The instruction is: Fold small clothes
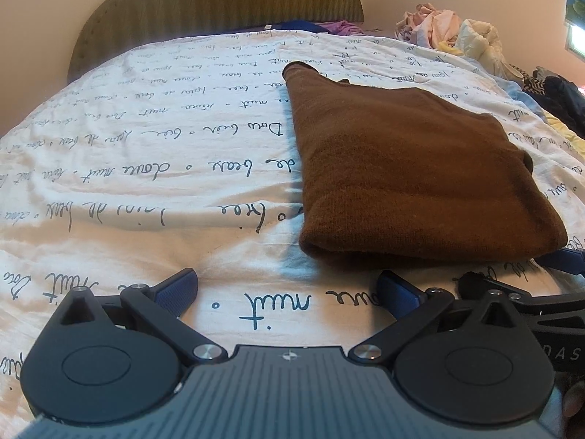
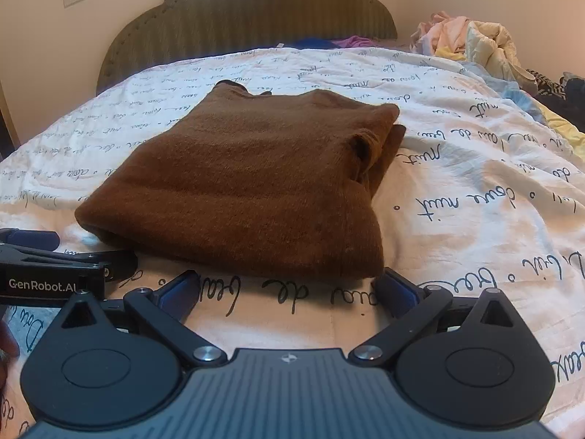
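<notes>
We look along our two grippers across a bed covered by a white duvet [image 1: 146, 168] printed with dark handwritten script. At the left, our left gripper [image 1: 289, 292] hovers low over bare duvet with its blue-padded fingers spread wide and nothing between them. Just right of it and slightly farther off lies the brown knitted garment [image 1: 409, 168], already folded into a thick, roughly rectangular bundle, its rounded fold edge facing us. In the right wrist view the same brown knitted garment [image 2: 248, 183] sits directly ahead, and our right gripper [image 2: 289, 289] waits just short of its near edge, fingers apart and empty, the right pad close to the near right corner. At the far right of the bed lies a heap of unfolded clothes [image 2: 471, 36], pale pink, cream and yellow. Behind everything stands a dark ribbed headboard [image 2: 256, 11].

We judge the knit soft, light and floppy, fuzzy enough not to slip but prone to sag and unfold. We would pinch all layers together at the two near corners, one gripper each
</notes>
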`<state>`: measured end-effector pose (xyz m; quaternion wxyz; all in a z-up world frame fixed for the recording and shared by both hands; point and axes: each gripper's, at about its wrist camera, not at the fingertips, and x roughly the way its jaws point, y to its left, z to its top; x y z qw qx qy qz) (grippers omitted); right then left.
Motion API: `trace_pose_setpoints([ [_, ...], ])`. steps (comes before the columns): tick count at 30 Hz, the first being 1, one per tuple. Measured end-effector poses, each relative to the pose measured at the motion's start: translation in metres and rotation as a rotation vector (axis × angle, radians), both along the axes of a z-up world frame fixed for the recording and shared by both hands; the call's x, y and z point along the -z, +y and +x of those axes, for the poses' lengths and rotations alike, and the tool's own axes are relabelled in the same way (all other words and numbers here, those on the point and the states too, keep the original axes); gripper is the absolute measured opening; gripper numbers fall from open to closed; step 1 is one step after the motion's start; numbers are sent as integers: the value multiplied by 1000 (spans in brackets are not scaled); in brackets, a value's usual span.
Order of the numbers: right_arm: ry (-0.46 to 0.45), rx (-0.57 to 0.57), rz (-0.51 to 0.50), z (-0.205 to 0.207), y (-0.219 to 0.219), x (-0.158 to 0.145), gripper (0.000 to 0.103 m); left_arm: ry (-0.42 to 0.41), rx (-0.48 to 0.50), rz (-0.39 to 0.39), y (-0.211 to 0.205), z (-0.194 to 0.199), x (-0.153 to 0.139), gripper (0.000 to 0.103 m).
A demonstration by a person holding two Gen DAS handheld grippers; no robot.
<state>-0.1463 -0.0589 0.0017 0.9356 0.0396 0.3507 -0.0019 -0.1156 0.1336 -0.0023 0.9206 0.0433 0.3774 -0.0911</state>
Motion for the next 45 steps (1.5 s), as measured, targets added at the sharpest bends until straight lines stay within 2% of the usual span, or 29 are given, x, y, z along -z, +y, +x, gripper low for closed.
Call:
trace_pose_setpoints([
  [3,19,-13,-6,-1,1,-1,103,14,9,10,-1,0,-1,103],
  [7,53,-74,-69,-5,3,-7,103,9,42,15,2,-5,-15,103],
  [10,-32,-49,-115,-10,0,-29,103,-99,33,-12,4,-11,-42,103],
  [12,-91,0,-156,-3,-6,-42,103,-104,56,-60,0,5,-60,103],
  [14,-97,-11,-220,19,-11,-49,103,-112,83,-94,-7,27,-73,103],
  [15,-111,-11,-237,32,-17,-51,103,-120,111,-144,-11,41,-79,103],
  [18,-124,-16,-148,71,-45,-60,103,-88,124,-207,-25,85,-85,103],
  [21,-100,-76,64,107,-76,-67,103,-30,142,-307,-32,125,-84,103],
  [23,-74,-111,150,126,-87,-69,103,19,176,-434,-30,151,-81,103],
  [25,-68,-193,207,139,-89,-67,103,103,194,-525,-31,177,-74,103],
  [27,-21,-249,226,153,-84,-58,103,146,225,-567,-35,196,-65,103],
  [29,23,-261,215,165,-80,-42,103,176,233,-537,-42,209,-56,103],
  [32,132,-240,185,179,-80,-15,103,244,204,-418,-50,222,-32,102],
  [33,111,-250,190,176,-82,-12,103,247,192,-379,-49,223,-23,102],
  [35,103,-248,190,169,-85,-9,103,196,225,-342,-47,216,-16,103],
  [37,101,-246,140,164,-83,-10,103,175,253,-270,-52,209,-15,103],
  [42,56,-182,96,142,-78,-37,103,180,168,-258,-41,200,-33,103],
  [45,74,-208,99,144,-71,-36,103,152,209,-314,-38,181,-45,103],
])
